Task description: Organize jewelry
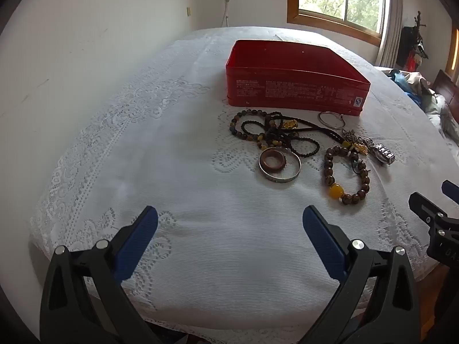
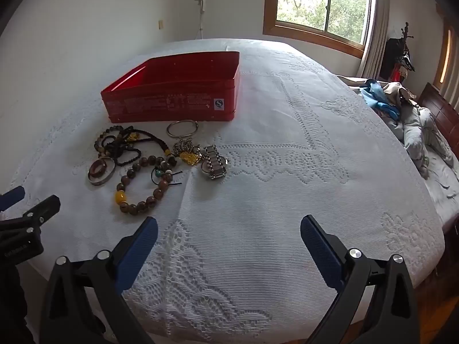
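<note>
An open red tin box [image 1: 295, 91] [image 2: 172, 104] stands on a white lace tablecloth [image 1: 200, 243] [image 2: 287, 200]. In front of it lies a heap of jewelry: dark bead necklaces [image 1: 269, 132] [image 2: 120, 143], a silver bangle [image 1: 279, 169] [image 2: 100, 177] around a wooden ring [image 1: 272, 160], a brown bead bracelet with a yellow bead [image 1: 348, 177] [image 2: 143, 183], a thin metal hoop [image 1: 331, 119] [image 2: 182, 128] and a metal watch [image 1: 384, 153] [image 2: 215, 163]. My left gripper [image 1: 229, 223] hangs open before the heap. My right gripper [image 2: 229, 235] is open over bare cloth, to the right of the heap.
White walls stand behind the table, with a wood-framed window [image 1: 341, 0] [image 2: 321, 5] at the back right. A bed with crumpled clothes [image 2: 407, 120] lies to the right. The table edge runs close below both grippers.
</note>
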